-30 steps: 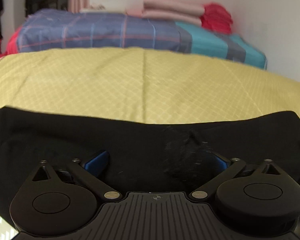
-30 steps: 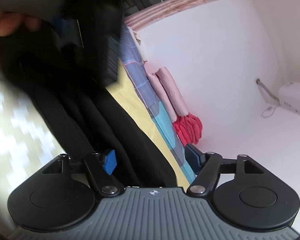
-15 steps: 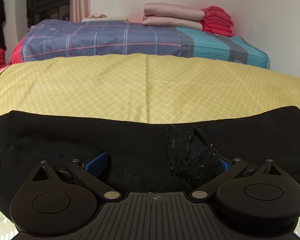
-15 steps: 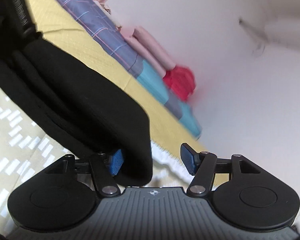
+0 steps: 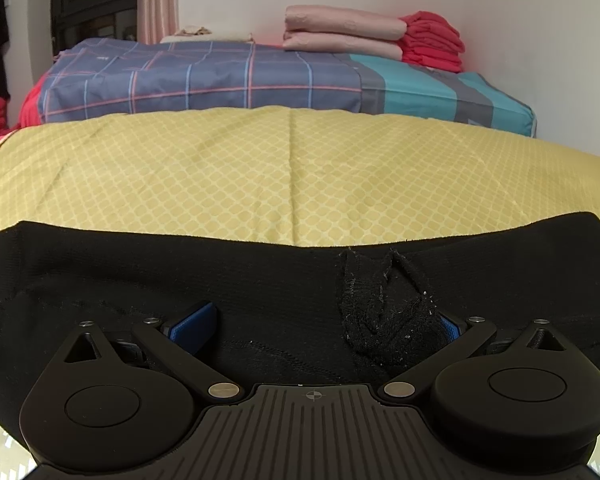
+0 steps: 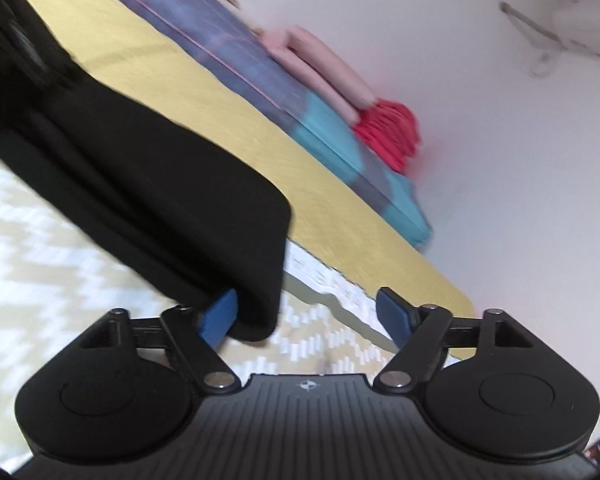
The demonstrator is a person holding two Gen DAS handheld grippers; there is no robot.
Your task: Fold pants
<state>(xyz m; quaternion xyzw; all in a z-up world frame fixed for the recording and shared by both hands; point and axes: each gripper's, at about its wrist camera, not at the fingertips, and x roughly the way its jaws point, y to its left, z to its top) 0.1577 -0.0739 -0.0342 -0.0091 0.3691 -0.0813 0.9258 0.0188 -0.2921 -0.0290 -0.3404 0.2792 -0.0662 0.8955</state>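
The black pants [image 5: 180,276] lie folded in a thick band across the near part of the bed. In the left wrist view my left gripper [image 5: 324,322] is open, its blue pads wide apart, low over the cloth; a bunched piece of black fabric [image 5: 384,308] hides most of the right pad. In the right wrist view, which is tilted, the pants [image 6: 160,184] run from upper left to the folded end by the left pad. My right gripper [image 6: 306,314] is open and empty, with that end just touching its left blue pad [image 6: 220,316].
A yellow quilted cover [image 5: 292,172] spreads beyond the pants. A plaid blue and teal mattress [image 5: 260,80] lies behind it, with pink bedding [image 5: 340,32] and red clothes [image 5: 432,40] stacked against the white wall. A white and olive zigzag sheet [image 6: 60,280] lies under the pants.
My right gripper has swung down and away from the pants, which now lie down to its left. The left gripper stays open; the pants edge has settled lower and flatter.
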